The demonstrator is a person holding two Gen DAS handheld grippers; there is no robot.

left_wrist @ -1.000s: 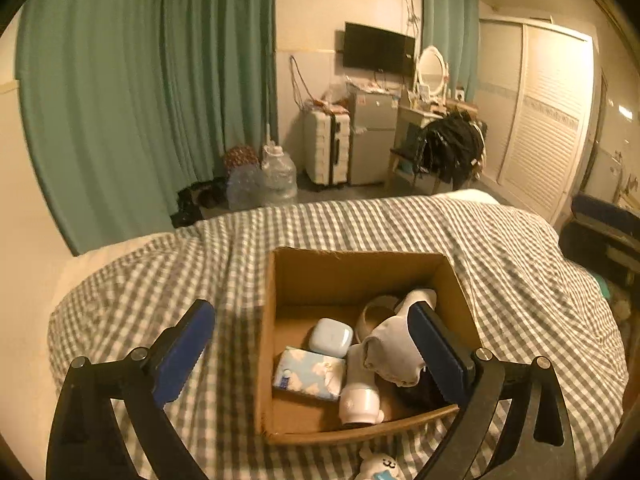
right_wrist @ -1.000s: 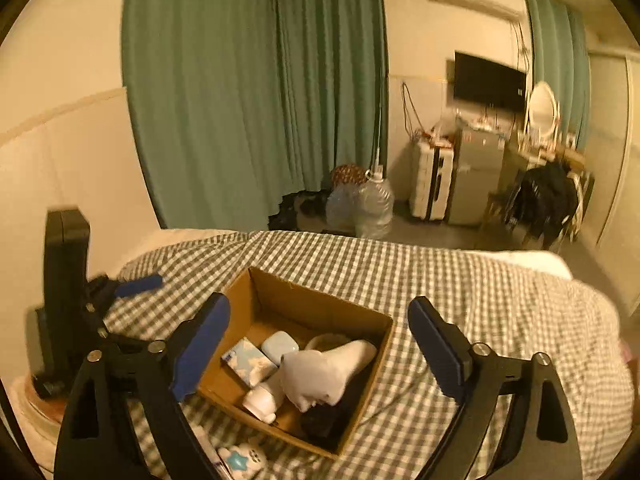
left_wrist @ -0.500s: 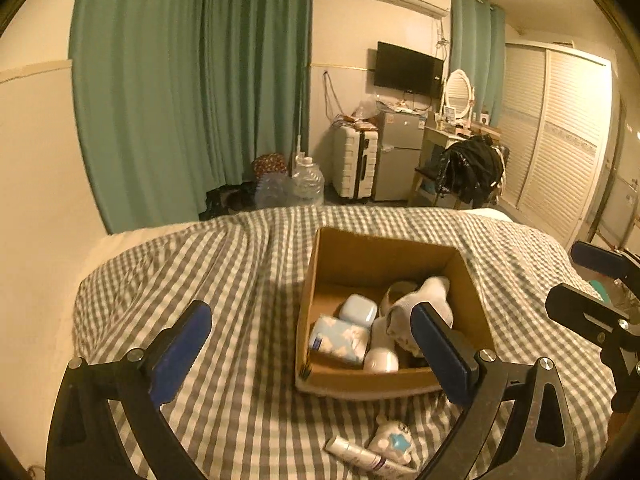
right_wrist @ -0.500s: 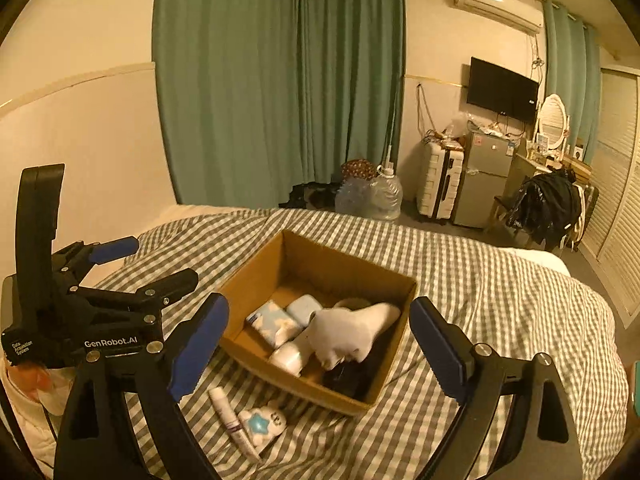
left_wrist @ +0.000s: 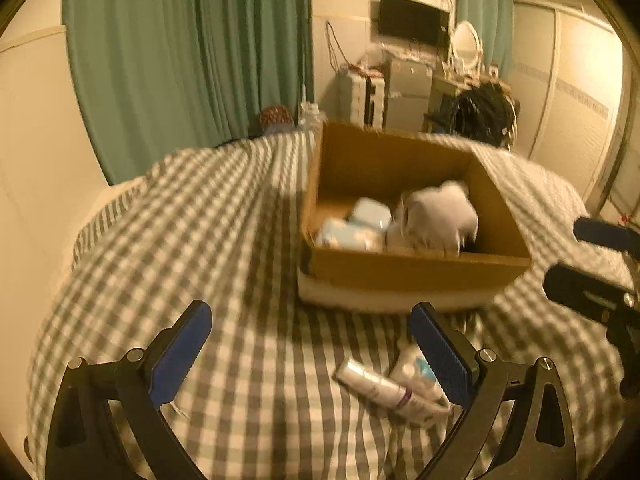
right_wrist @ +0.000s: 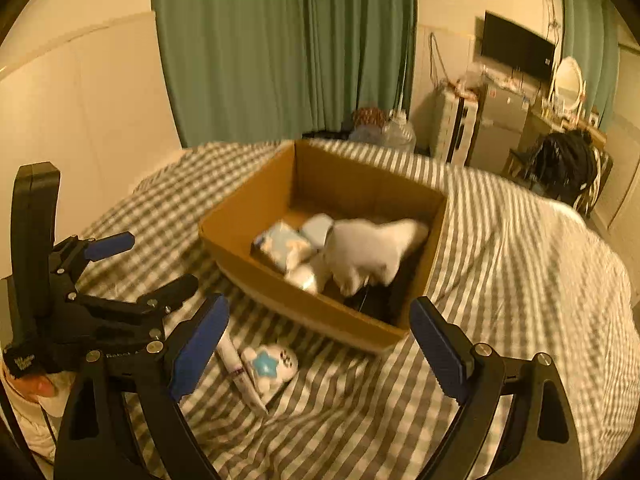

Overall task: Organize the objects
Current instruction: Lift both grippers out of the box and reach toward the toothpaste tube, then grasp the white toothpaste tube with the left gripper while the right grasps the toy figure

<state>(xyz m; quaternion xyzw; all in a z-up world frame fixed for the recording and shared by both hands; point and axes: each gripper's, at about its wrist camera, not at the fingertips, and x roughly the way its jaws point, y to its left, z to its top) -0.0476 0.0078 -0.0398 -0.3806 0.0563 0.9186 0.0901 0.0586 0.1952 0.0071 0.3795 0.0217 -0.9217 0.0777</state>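
A: Where's the box [left_wrist: 416, 276]?

B: On the bed [left_wrist: 192, 240], on the checked cover. It's open at the top, with one corner turned toward the right wrist camera [right_wrist: 320, 308].

A: What's in it?

B: A white sock [right_wrist: 368, 252] lies on top, its long axis running from the near side up to the far right, toe end toward the far right wall. Beside it are a pale blue case [left_wrist: 372, 212] and a tissue pack [right_wrist: 278, 248]. All of it is blurred.

A: And outside the box?

B: Two things lie on the cover just in front of it. A tube [right_wrist: 240, 376] lies flat, its long axis running from near the box toward the camera and a bit right. In the left view the same tube [left_wrist: 376, 388] lies across, slanting down to the right. Touching it is a small white toy with a blue star [right_wrist: 270, 364]; I can't tell which way that faces.

A: The claws?

B: The left claw [left_wrist: 312, 352] is spread wide with nothing between its pads, above the cover, and the tube and toy sit by its right finger. The right claw [right_wrist: 320, 344] is spread wide too, holding nothing, with the box's near corner and the toy showing between its fingers. In the right view the left claw [right_wrist: 140, 264] is at the left edge, fingers parted.
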